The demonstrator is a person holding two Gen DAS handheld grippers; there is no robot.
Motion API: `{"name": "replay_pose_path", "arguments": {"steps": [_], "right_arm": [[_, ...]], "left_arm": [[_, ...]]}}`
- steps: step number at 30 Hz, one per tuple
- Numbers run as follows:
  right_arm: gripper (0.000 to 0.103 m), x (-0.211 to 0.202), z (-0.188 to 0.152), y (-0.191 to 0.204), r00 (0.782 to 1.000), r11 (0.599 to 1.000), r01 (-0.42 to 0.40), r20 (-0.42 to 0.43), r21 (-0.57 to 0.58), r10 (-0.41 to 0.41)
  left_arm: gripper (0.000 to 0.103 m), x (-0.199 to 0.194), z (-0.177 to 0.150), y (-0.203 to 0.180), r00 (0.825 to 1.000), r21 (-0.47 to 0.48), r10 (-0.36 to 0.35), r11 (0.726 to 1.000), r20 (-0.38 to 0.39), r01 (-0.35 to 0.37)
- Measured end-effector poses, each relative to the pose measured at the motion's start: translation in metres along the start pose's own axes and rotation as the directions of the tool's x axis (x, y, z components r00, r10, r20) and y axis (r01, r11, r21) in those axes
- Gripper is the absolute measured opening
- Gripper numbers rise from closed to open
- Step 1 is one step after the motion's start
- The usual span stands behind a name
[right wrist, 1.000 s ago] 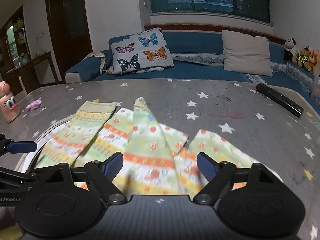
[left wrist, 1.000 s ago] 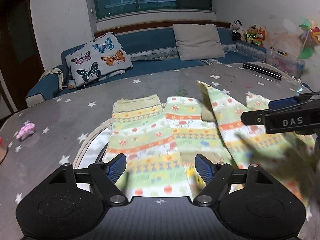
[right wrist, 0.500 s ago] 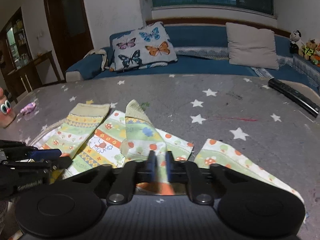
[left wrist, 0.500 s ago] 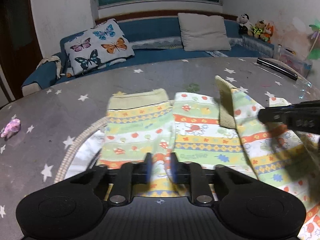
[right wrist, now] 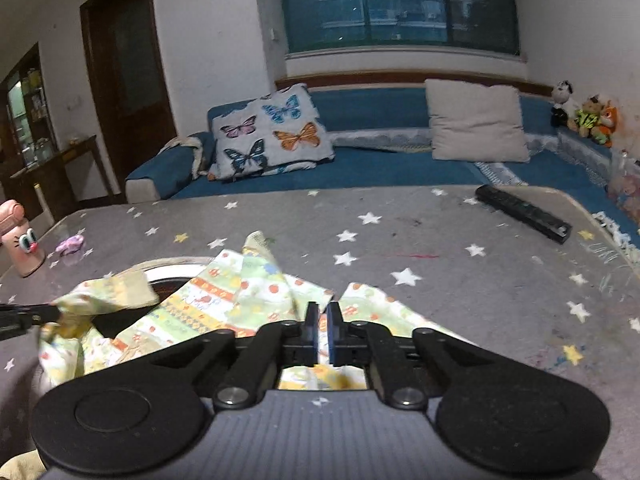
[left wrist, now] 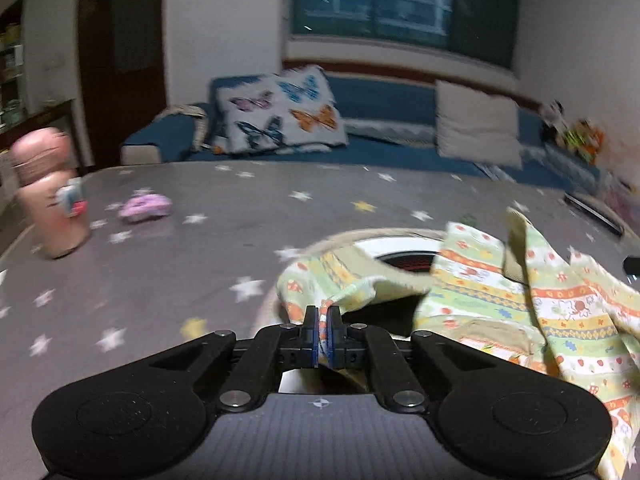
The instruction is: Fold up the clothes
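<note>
My left gripper (left wrist: 323, 334) has its blue pads pressed together, pinching a raised edge of the pale green patterned fabric garment (left wrist: 496, 304), which drapes rightwards over the grey star-print tablecloth (left wrist: 200, 256). A white ring-shaped hole (left wrist: 396, 245) in the table shows behind the lifted cloth. My right gripper (right wrist: 322, 334) is likewise clamped on the garment's near edge. Pink cartoon bottle (right wrist: 22, 240) far left, black remote control (right wrist: 524, 213) far right.

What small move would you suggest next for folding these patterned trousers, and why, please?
Probably carry both pinched edges forward over the far part. The left tongs and right tongs are shut on the patterned trousers, whose left edge is lifted off the star-print table.
</note>
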State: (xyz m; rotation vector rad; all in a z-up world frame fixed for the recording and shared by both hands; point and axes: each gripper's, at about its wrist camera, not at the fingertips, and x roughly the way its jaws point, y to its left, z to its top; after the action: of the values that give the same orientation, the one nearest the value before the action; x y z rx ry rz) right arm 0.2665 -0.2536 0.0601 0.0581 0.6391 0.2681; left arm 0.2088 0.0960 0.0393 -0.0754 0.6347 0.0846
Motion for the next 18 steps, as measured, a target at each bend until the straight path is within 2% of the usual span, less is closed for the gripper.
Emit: {"name": "replay_pose_path", "arguments": {"steps": [3,4,6,11,12,15,18], "right_arm": [[0.014,0.018,-0.002,0.007,0.999,1.000,-0.020,-0.026,-0.011,0.020],[0.026,0.025,-0.003,0.010,0.999,1.000,-0.026,-0.034,-0.017,0.025],[0.040,0.044,-0.004,0.015,0.999,0.999,-0.028,-0.043,-0.027,0.027],[0.040,0.086,-0.006,0.018,0.994,0.997,-0.072,-0.087,0.006,0.072],[0.037,0.091,-0.007,0.019,0.991,0.996,-0.088,-0.099,0.010,0.089],[0.004,0.092,-0.008,0.030,0.989,0.994,-0.108,-0.109,-0.027,0.104],[0.003,0.078,-0.008,0.036,0.992,0.994,-0.099,-0.090,-0.053,0.094]], "left_arm": [[0.004,-0.016,-0.010,0.018,1.000,-0.048,0.022,0.999,-0.005,-0.022],[0.004,-0.020,-0.014,0.022,1.000,-0.061,0.027,0.998,-0.009,-0.027],[0.004,-0.024,-0.019,0.026,0.999,-0.073,0.034,0.997,-0.017,-0.035],[0.004,-0.027,-0.025,0.026,0.999,-0.099,0.040,0.994,-0.023,-0.042],[0.004,-0.028,-0.026,0.026,0.999,-0.101,0.044,0.994,-0.021,-0.045],[0.004,-0.034,-0.027,0.027,0.999,-0.112,0.052,0.992,-0.010,-0.053],[0.004,-0.042,-0.030,0.032,0.998,-0.124,0.058,0.990,-0.005,-0.059]]}}
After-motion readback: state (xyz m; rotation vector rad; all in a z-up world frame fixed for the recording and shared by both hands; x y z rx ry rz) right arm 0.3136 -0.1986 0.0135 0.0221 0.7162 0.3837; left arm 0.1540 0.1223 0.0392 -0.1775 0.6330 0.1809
